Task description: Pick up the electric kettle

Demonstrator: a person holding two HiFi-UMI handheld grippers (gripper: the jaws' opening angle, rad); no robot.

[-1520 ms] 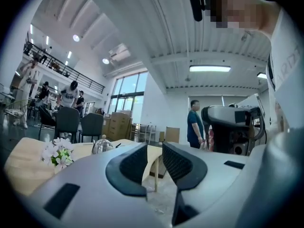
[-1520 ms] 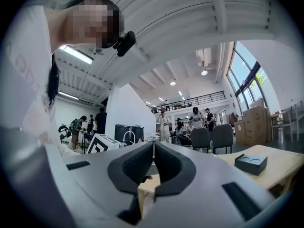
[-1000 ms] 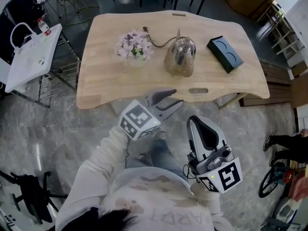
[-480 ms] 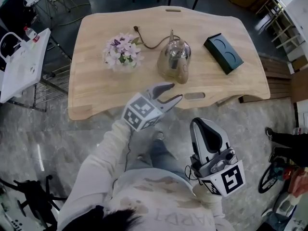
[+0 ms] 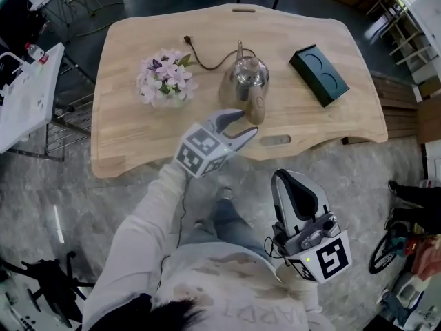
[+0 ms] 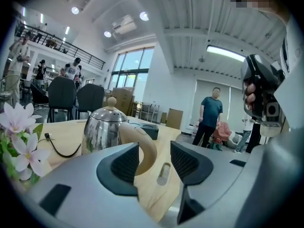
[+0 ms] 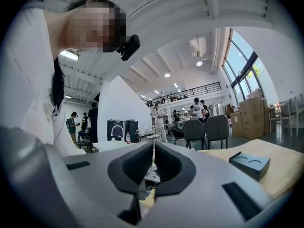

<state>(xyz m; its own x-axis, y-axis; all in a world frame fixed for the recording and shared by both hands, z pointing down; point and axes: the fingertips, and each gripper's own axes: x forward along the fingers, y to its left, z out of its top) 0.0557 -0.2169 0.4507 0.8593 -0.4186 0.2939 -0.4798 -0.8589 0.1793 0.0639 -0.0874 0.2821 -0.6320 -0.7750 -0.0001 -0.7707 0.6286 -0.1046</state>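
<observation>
The steel electric kettle with a cream handle stands upright mid-table; its cord trails toward the flowers. My left gripper hovers over the table's near edge, just short of the handle. Its jaws are opening and nothing is between them. In the left gripper view the kettle and its handle show just beyond the left gripper. My right gripper hangs back by the person's body, off the table, and is shut and empty. The right gripper view shows the right gripper with its pads together.
A pot of pink and white flowers sits left of the kettle, and a black box lies to its right. The wooden table has a slot near the front edge. A white rack stands to the left. People stand in the background.
My left gripper has moved forward from below the table edge to just short of the kettle's handle, and its jaws have spread wider. The right gripper has barely shifted.
</observation>
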